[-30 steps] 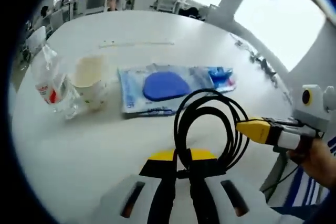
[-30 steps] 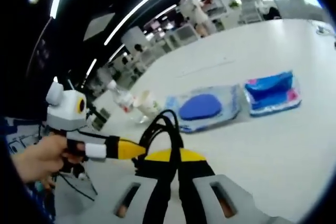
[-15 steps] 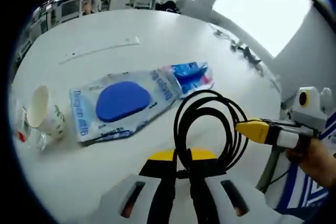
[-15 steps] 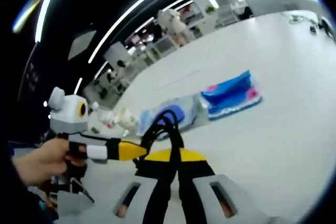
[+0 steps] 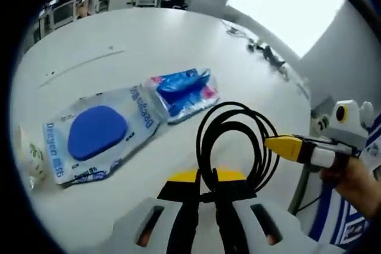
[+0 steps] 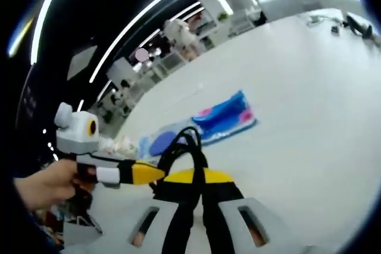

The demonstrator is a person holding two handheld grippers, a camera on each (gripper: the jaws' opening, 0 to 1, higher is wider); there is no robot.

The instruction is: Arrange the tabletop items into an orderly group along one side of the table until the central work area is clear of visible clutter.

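Left gripper view: left gripper (image 5: 205, 197) over near table (image 5: 178, 34) edge, jaws nipped onto black cable (image 5: 235, 147) coil. Right gripper (image 6: 193, 191) pinches same coil (image 6: 184, 147), so both hands carry it together, likely toward one side. Other gripper's yellow tip touches loop at right.

Clear pouch (image 5: 95, 135) lies flat at left, blue pad (image 5: 95, 132) sealed inside. Blue packet (image 5: 181, 90) touches its right end, contents unclear. Paper cup (image 5: 27, 159) at far left edge, contents hidden. Items cluttered mid-table, grouping not yet done.
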